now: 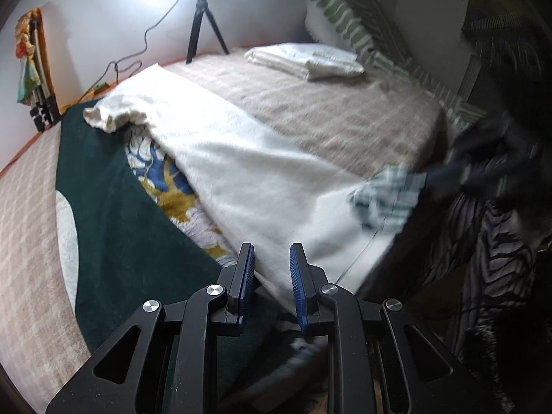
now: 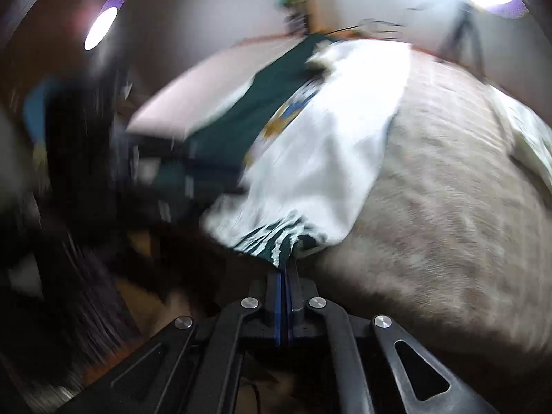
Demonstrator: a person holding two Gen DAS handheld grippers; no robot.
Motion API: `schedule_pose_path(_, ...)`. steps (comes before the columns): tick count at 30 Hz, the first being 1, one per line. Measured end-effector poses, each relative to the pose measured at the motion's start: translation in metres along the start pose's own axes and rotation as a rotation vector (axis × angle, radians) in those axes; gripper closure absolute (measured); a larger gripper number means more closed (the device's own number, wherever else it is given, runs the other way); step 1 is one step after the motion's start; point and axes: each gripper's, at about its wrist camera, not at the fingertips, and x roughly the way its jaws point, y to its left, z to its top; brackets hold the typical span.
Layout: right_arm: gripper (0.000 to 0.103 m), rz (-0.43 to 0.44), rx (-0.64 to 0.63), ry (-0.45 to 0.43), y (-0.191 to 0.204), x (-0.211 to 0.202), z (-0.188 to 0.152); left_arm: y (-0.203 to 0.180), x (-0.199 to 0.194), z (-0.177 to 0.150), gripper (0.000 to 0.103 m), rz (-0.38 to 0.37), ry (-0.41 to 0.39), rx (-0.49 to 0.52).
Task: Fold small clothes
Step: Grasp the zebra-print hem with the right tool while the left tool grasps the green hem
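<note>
Figure: both wrist views, mid-fold on a bed. A dark green garment (image 1: 114, 214) with a white, blue and mustard printed panel lies spread on the beige checked bedspread (image 1: 327, 110); its pale inner face (image 1: 248, 172) is turned over across the middle, so one fold is judged under way. The right gripper (image 2: 288, 269) has its jaws pressed together on a green-and-white striped corner (image 2: 276, 238) of that garment, at the near bed edge; the view is heavily blurred. The left gripper (image 1: 272, 265) hovers above the near hem with its blue-padded jaws a little apart and nothing visibly pinched between them. A stack of folded white cloths (image 1: 307, 58) sits near the green-striped pillow (image 1: 348, 24), with a ring light on a black tripod (image 1: 203, 31) behind.

To do this step well, the left jaws should take the opposite near corner so both corners travel level, keeping the flap taut and its edge aligned before release.

No brand, label or readable writing is visible; the printed panel is mostly covered.
</note>
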Motion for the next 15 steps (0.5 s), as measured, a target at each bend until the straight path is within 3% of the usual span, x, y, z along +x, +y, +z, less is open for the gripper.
schedule_pose_path(4,0.103,-0.062,0.142,0.079,-0.017,0.007,-0.009,0.002,0.004,-0.005,0.084,0.004,0.003,-0.002)
schedule_pose_path(10,0.102,0.035,0.173,0.27,-0.011,0.039,-0.05,0.005,-0.002,-0.007,0.084,0.016,-0.002,-0.004)
schedule_pose_path(12,0.099,0.026,0.149,0.247,-0.012,0.03,-0.052,0.011,-0.013,-0.008,0.084,0.019,-0.025,-0.027)
schedule_pose_path(14,0.096,0.013,0.133,0.167,-0.017,0.013,-0.048,0.023,-0.032,-0.009,0.084,0.019,-0.063,-0.074)
schedule_pose_path(15,0.081,0.012,0.129,0.126,-0.02,0.004,-0.045,0.03,-0.041,-0.01,0.084,0.022,-0.077,-0.095)
